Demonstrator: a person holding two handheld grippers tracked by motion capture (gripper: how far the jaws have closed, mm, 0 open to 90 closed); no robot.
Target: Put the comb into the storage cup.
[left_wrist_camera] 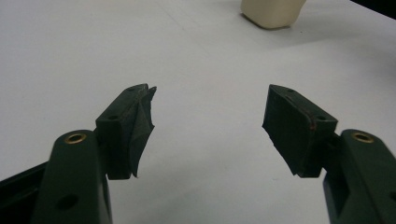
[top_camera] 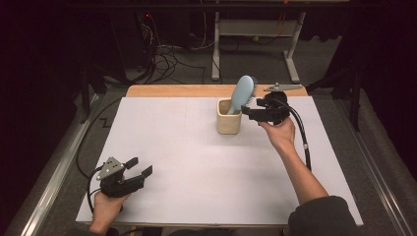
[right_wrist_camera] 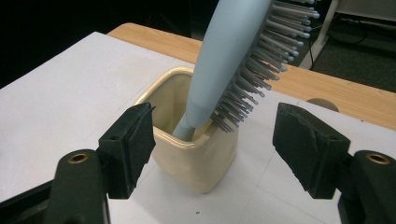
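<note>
A pale blue hairbrush (top_camera: 242, 93) (right_wrist_camera: 233, 60) stands handle-down in a cream cup (top_camera: 229, 118) (right_wrist_camera: 191, 154) at the back middle of the white table top (top_camera: 196, 147); its bristles face right. My right gripper (top_camera: 248, 112) (right_wrist_camera: 212, 144) is open just right of the cup, jaws either side of the brush without touching it. Near the front left corner my left gripper (top_camera: 138, 167) (left_wrist_camera: 210, 126) is open with nothing between its jaws. The cup's base (left_wrist_camera: 273, 13) lies far ahead in the left gripper view.
The white top lies on a wooden table whose back edge (top_camera: 196, 90) shows behind the cup. Cables (top_camera: 167, 59) and a desk frame (top_camera: 255, 39) stand on the floor beyond. A metal rail (top_camera: 54, 177) runs along the left side.
</note>
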